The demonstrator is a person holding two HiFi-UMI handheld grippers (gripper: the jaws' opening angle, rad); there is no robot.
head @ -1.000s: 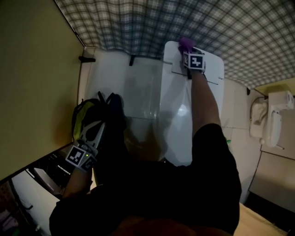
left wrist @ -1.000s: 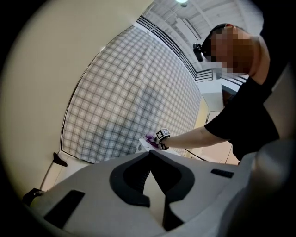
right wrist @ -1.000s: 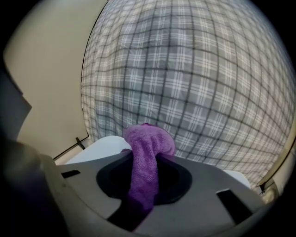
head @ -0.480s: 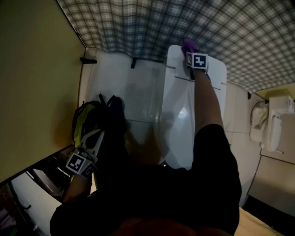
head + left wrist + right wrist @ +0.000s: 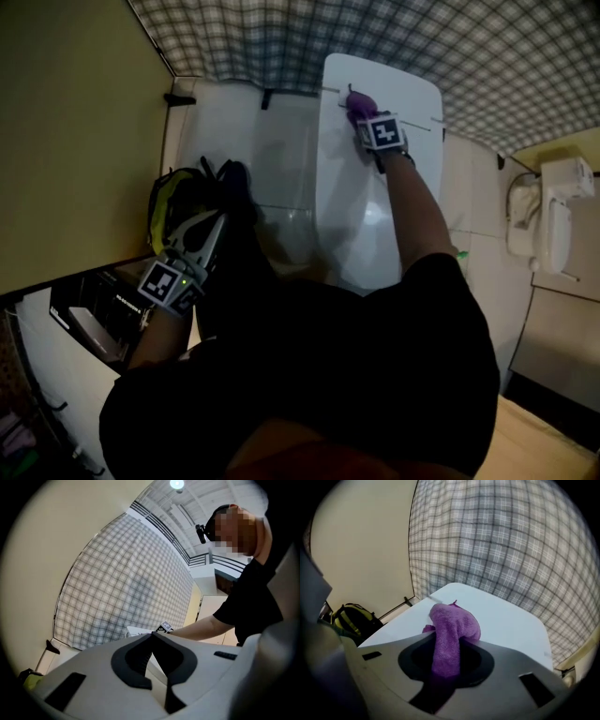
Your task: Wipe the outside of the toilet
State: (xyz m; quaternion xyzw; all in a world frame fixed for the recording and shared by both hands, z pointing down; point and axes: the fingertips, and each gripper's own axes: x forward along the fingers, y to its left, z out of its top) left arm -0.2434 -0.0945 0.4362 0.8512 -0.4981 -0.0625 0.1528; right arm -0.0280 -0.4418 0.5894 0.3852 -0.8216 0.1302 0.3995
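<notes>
Cloth sat clamped in right gripper's fingers, touching toilet's far end. Toilet's long axis ran back toward the person. Left gripper was well left of toilet, fingers closed on nothing.

The toilet stands against the back wall. On the far end of its top lies the cloth, caught between the fingers of the right gripper. Left of the toilet, a backpack sits on the floor beside the side wall, with the left gripper near it.
</notes>
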